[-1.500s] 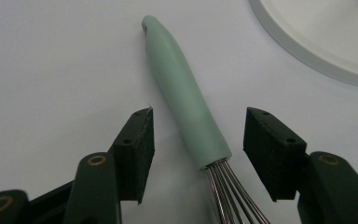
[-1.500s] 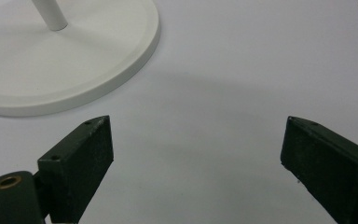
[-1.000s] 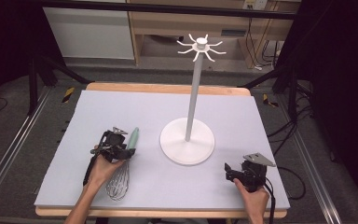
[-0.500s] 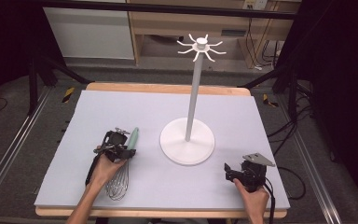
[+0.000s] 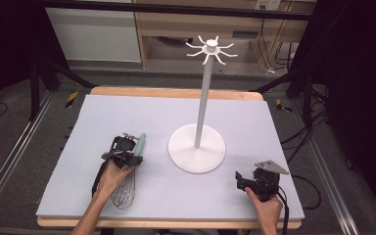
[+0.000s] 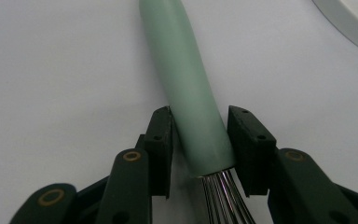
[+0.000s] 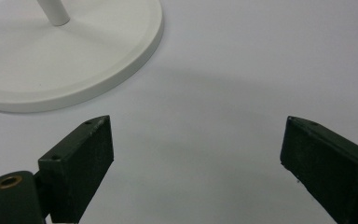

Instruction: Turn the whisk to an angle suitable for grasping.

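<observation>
closing since a second ago, the left gripper [image 6: 198, 140] has its jaws around the whisk [image 6: 186, 88] handle, which lies on the mat [image 5: 254, 122] beside the stand [image 5: 197, 147]; contact looks near, so lifting seems next. right gripper [image 7: 196, 158] waits with jaws apart.

The bench [image 5: 176, 117] carries a mat, and everything sits on the mat. The hook stand [image 5: 197, 147] stands near the middle, a little to the right. The whisk [image 5: 127, 181] lies flat to the left of the stand, near but apart from its base. Its handle points away from the person and its wires point back toward them. The left hand-held gripper [image 5: 127, 147] sits over the whisk, with the handle between its closing jaws. The right hand-held gripper [image 5: 239, 180] rests at the front right, just before the stand's base.
</observation>
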